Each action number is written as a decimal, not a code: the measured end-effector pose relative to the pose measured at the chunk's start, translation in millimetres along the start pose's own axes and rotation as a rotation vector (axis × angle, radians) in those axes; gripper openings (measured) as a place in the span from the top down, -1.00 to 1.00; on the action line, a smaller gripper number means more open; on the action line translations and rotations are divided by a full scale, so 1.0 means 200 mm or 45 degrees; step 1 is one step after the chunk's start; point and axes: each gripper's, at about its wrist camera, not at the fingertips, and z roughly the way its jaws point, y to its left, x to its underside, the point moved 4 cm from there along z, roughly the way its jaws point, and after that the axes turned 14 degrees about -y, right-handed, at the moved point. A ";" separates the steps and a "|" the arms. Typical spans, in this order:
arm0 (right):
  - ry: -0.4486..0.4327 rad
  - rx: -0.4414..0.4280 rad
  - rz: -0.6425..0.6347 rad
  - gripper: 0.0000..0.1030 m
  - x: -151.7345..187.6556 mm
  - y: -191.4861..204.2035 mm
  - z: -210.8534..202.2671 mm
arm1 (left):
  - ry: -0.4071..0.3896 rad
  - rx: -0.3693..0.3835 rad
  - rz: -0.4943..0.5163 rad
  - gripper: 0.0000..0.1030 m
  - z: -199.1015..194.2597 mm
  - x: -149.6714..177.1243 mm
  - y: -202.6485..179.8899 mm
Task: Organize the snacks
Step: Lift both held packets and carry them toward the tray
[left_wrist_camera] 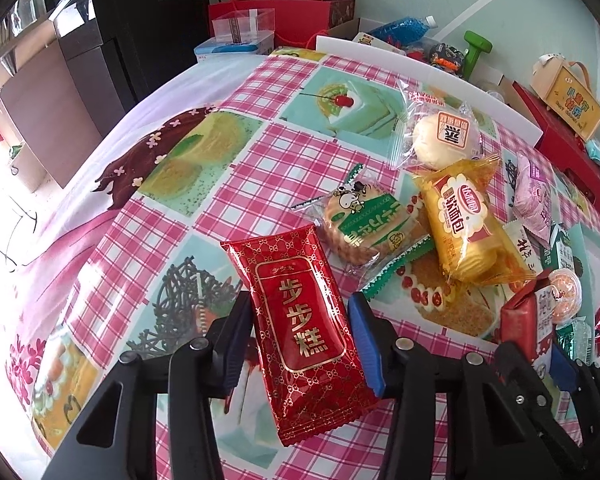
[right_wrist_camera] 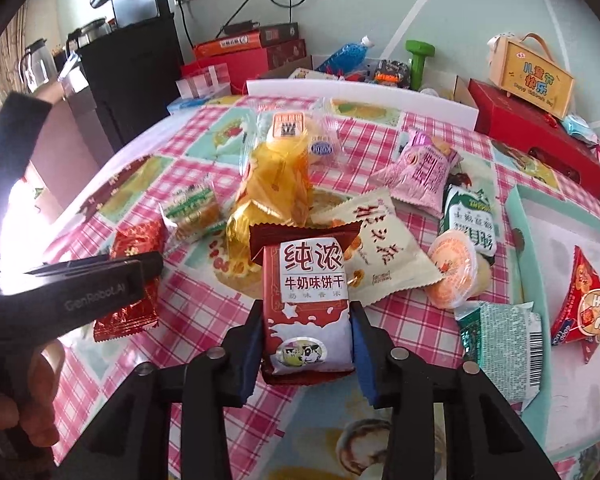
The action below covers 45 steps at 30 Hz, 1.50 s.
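A red foil cake packet point(left_wrist_camera: 300, 320) lies lengthwise between the blue pads of my left gripper point(left_wrist_camera: 300, 340), which touch both its long sides. My right gripper point(right_wrist_camera: 306, 340) is shut on a red-and-white milk biscuit packet point(right_wrist_camera: 308, 296), pads against its sides. Both packets sit low over the checked tablecloth point(left_wrist_camera: 148, 272). Beyond them lies a heap of snacks: a yellow bread packet point(left_wrist_camera: 464, 220), a green biscuit packet point(left_wrist_camera: 364, 220), a clear bun packet point(left_wrist_camera: 444, 136), a pink packet point(right_wrist_camera: 420, 172), a white packet point(right_wrist_camera: 384, 256) and a jelly cup point(right_wrist_camera: 452, 276).
A teal-rimmed tray point(right_wrist_camera: 520, 240) at the right holds a red triangular packet point(right_wrist_camera: 588, 300). A white board point(right_wrist_camera: 360, 88) stands along the table's far edge, with red boxes point(right_wrist_camera: 532, 128) and a green dumbbell point(right_wrist_camera: 418, 60) behind. A black cabinet point(left_wrist_camera: 140, 28) stands far left.
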 end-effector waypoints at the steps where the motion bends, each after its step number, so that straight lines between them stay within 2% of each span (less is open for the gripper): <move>1: -0.011 -0.003 0.007 0.18 -0.01 0.00 -0.01 | -0.003 -0.003 0.001 0.06 0.00 0.00 0.00; 9: -0.053 -0.002 0.049 0.18 -0.04 -0.05 -0.07 | -0.032 -0.021 -0.002 0.13 -0.05 -0.03 0.01; 14: -0.036 0.012 0.055 0.18 -0.03 -0.08 -0.07 | 0.025 -0.046 0.003 0.14 0.01 0.01 0.03; 21: 0.034 0.041 0.067 0.18 0.01 -0.11 -0.03 | 0.050 -0.062 0.038 0.01 0.06 0.04 0.01; 28: 0.059 0.053 0.070 0.18 0.02 -0.11 -0.01 | 0.048 -0.073 0.071 -0.07 0.06 0.05 0.00; 32: 0.068 0.057 0.064 0.18 0.02 -0.11 -0.01 | 0.070 -0.094 0.052 -0.37 0.07 0.05 0.03; 35: 0.075 0.061 0.058 0.18 0.03 -0.11 0.00 | 0.070 -0.083 0.036 -0.37 0.08 0.05 0.04; 37: 0.078 0.061 0.057 0.18 0.03 -0.11 0.00 | 0.067 -0.075 0.035 -0.33 0.08 0.05 0.03; 39: 0.080 0.061 0.055 0.18 0.03 -0.11 0.00 | 0.062 -0.048 0.020 -0.13 0.07 0.04 0.02; 42: 0.084 0.061 0.058 0.18 0.03 -0.11 0.01 | 0.048 -0.039 0.016 0.01 0.08 0.04 0.01; 45: 0.085 0.060 0.058 0.18 0.03 -0.11 0.01 | 0.036 -0.026 -0.038 0.09 0.07 0.03 0.03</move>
